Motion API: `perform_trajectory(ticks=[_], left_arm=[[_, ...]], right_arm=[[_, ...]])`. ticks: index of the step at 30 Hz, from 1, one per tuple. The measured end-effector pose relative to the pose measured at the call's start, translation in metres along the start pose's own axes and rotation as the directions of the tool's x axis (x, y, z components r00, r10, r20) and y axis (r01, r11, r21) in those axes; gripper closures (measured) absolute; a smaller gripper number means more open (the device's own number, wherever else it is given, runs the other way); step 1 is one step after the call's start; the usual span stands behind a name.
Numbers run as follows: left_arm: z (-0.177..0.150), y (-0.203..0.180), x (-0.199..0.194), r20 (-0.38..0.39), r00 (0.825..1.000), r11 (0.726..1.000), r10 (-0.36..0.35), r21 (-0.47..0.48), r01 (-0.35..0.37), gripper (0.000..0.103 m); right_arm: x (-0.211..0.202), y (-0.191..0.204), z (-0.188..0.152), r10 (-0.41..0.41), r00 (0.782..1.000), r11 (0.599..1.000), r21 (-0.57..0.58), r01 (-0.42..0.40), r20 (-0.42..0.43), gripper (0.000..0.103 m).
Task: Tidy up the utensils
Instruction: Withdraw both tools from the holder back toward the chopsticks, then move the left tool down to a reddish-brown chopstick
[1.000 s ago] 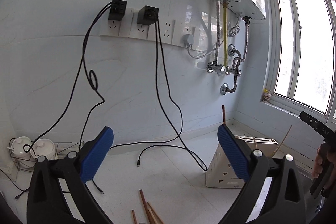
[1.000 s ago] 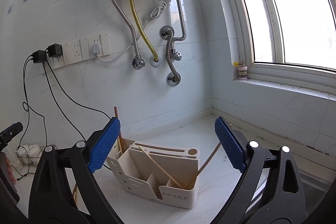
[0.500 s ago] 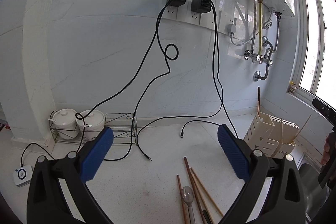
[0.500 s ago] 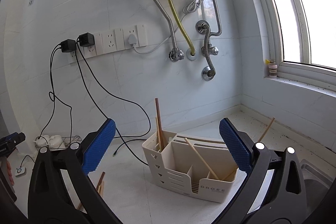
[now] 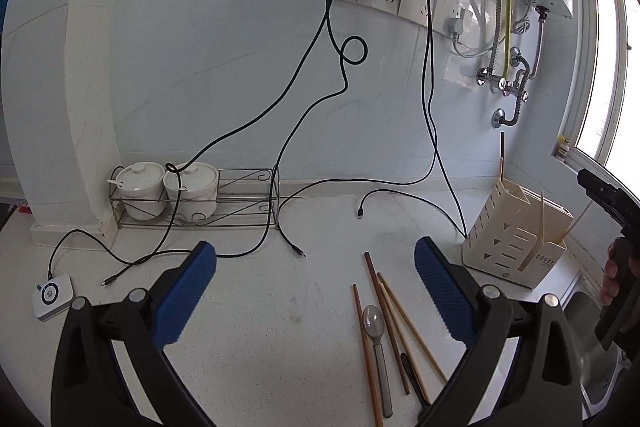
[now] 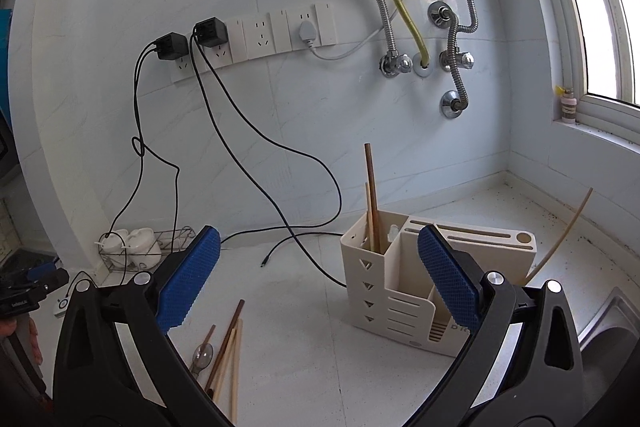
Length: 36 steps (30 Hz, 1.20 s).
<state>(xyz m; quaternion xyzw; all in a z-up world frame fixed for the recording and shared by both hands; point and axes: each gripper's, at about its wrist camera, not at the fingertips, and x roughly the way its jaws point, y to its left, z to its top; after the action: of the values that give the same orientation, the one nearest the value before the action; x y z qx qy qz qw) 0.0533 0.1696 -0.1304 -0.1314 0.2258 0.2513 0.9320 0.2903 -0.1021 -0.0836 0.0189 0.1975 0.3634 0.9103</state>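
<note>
Both tongs released, nothing between the pads: left gripper (image 5: 314, 293) hangs over the bare counter, right gripper (image 6: 318, 277) faces the cream utensil holder (image 6: 404, 291). Loose chopsticks (image 5: 384, 311) and a spoon (image 5: 376, 331) lie bunched on the counter (image 5: 260, 315), near side, left of the holder; a few sticks already stand in its compartments. Likely risk: sticks overlap the spoon, so one pinch may drag two pieces or roll them. Black cables (image 5: 288, 203) trail close behind the pile and could snag. The sink (image 6: 616, 327) sits just right of the holder, so a dropped stick could slide in.
</note>
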Motion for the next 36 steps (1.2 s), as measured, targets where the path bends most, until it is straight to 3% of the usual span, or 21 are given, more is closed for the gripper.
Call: perform_trajectory(ticks=[12, 20, 23, 25, 28, 31, 36], left_arm=[[-0.008, -0.004, 0.009, -0.058, 0.997, 0.999, -0.041, -0.002, 0.041, 0.005], [-0.023, -0.009, 0.030, -0.193, 0.976, 0.995, -0.096, -0.003, 0.098, 0.005], [-0.031, -0.012, 0.044, -0.276, 0.956, 0.994, -0.102, 0.004, 0.107, 0.005], [-0.037, -0.013, 0.053, -0.327, 0.939, 0.993, -0.108, 0.004, 0.116, 0.005], [-0.047, -0.016, 0.071, -0.424, 0.898, 0.992, -0.117, -0.003, 0.128, 0.005], [-0.058, -0.021, 0.087, -0.493, 0.864, 0.992, -0.103, 0.011, 0.125, 0.005], [-0.074, -0.027, 0.113, -0.584, 0.808, 0.993, -0.078, 0.027, 0.115, 0.021]], right_arm=[[0.018, 0.026, -0.006, 0.060, 0.995, 0.998, -0.028, -0.063, -0.085, 0.009], [0.050, 0.037, -0.021, 0.121, 0.956, 0.992, -0.013, -0.129, -0.265, 0.037], [0.066, 0.040, -0.029, 0.139, 0.923, 0.989, 0.008, -0.146, -0.358, 0.042], [0.078, 0.043, -0.036, 0.143, 0.893, 0.988, 0.014, -0.152, -0.426, 0.052], [0.096, 0.047, -0.049, 0.138, 0.841, 0.988, 0.016, -0.152, -0.523, 0.066], [0.110, 0.050, -0.065, 0.133, 0.792, 0.988, 0.015, -0.155, -0.596, 0.069], [0.119, 0.051, -0.083, 0.123, 0.752, 0.989, 0.021, -0.144, -0.648, 0.075]])
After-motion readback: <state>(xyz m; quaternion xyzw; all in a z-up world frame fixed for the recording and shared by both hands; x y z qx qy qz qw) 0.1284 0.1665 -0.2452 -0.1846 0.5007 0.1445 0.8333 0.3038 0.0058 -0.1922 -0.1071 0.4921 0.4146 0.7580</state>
